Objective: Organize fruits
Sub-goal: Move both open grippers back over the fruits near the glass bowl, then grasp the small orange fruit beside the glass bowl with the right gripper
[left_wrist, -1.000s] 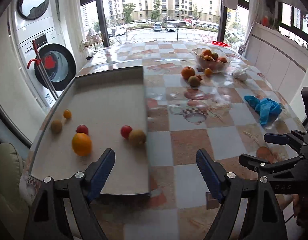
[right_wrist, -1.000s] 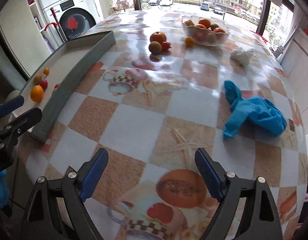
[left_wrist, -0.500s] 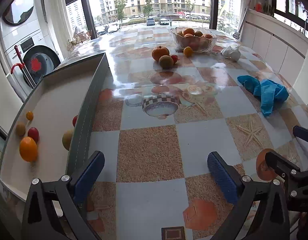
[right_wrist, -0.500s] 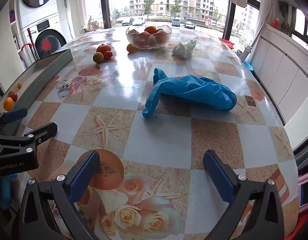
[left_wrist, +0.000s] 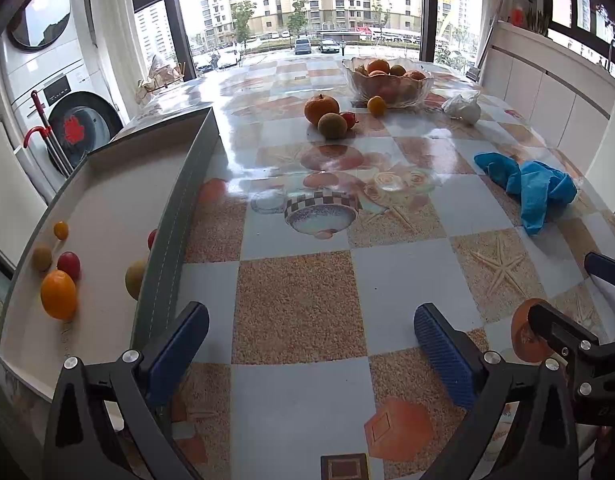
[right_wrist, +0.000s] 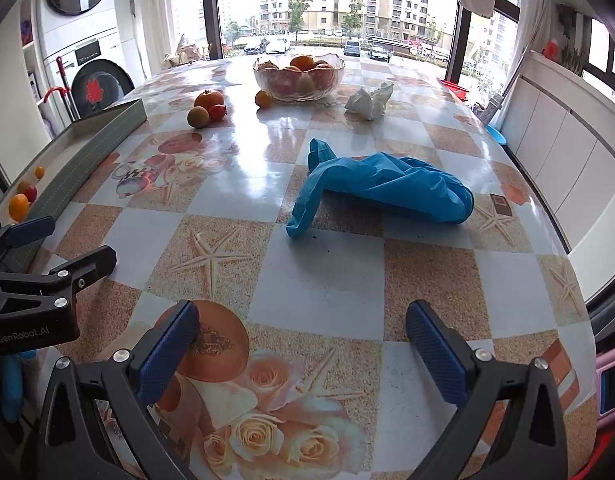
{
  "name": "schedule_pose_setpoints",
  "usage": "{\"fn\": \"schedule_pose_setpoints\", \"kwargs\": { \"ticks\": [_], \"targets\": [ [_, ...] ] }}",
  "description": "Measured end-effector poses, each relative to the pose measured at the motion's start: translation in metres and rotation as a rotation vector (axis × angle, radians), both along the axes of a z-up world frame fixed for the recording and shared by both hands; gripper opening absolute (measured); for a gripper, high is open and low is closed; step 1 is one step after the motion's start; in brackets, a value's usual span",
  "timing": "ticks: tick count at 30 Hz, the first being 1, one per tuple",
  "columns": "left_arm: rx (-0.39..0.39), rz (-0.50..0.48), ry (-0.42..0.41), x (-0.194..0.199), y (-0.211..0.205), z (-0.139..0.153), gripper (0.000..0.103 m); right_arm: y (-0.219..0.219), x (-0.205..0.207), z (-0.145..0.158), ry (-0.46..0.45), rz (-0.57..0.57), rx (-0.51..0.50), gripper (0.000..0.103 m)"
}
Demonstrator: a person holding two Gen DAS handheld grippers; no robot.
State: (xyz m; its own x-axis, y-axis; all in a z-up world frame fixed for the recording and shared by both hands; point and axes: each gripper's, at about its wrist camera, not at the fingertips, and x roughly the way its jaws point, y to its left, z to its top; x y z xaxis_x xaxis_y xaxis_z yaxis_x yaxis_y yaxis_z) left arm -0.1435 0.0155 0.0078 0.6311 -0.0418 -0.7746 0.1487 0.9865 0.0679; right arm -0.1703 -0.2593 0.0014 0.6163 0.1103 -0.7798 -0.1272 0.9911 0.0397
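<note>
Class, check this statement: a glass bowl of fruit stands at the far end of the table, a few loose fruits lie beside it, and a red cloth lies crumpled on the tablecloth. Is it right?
Not quite. The crumpled cloth is blue, not red, as the right wrist view shows plainly. The rest holds: the glass bowl of fruit stands at the far end of the table, with loose fruits beside it.

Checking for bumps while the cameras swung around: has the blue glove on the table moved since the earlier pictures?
No. The blue glove lies crumpled on the same checkered squares of the tablecloth, beside the same starfish print; only the camera angle changed.
</note>
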Motion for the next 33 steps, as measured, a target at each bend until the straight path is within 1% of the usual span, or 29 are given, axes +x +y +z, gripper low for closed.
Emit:
{"fn": "schedule_pose_setpoints", "kwargs": {
  "ticks": [16, 18, 20, 21, 22, 23, 26, 29, 31, 32, 33],
  "targets": [
    [-0.001, -0.001, 0.000, 0.000, 0.000, 0.000, 0.103, 0.001, -0.001, 0.001, 0.010, 0.006, 0.000, 0.103],
    [-0.002, -0.002, 0.001, 0.000, 0.000, 0.001, 0.103, 0.001, 0.001, 0.002, 0.028, 0.016, 0.000, 0.103],
    [-0.002, -0.004, 0.003, 0.000, 0.000, 0.001, 0.103, 0.001, 0.007, 0.005, 0.092, 0.043, -0.001, 0.103],
    [-0.003, -0.004, 0.003, 0.000, 0.001, 0.001, 0.103, 0.000, 0.011, 0.007, 0.132, 0.055, 0.010, 0.103],
    [-0.003, -0.006, 0.003, 0.000, 0.000, 0.001, 0.103, -0.003, 0.014, 0.012, 0.152, 0.068, 0.050, 0.103],
    [-0.004, -0.007, 0.004, 0.000, 0.000, 0.001, 0.103, -0.006, 0.019, 0.020, 0.152, 0.076, 0.095, 0.103],
    [-0.005, -0.009, 0.012, 0.002, 0.000, 0.001, 0.103, -0.012, 0.043, 0.052, 0.114, 0.082, 0.172, 0.103],
    [-0.006, -0.010, 0.051, 0.008, -0.001, 0.002, 0.103, -0.012, 0.084, 0.074, 0.104, 0.085, 0.247, 0.103],
    [-0.021, -0.017, 0.097, 0.015, 0.000, 0.005, 0.103, -0.009, 0.118, 0.073, 0.144, 0.069, 0.298, 0.102],
    [-0.034, -0.020, 0.105, 0.017, 0.000, 0.008, 0.098, -0.006, 0.134, 0.069, 0.174, 0.052, 0.327, 0.101],
    [-0.047, -0.024, 0.104, 0.019, 0.001, 0.013, 0.090, -0.004, 0.149, 0.064, 0.204, 0.033, 0.356, 0.096]
  ]
}}
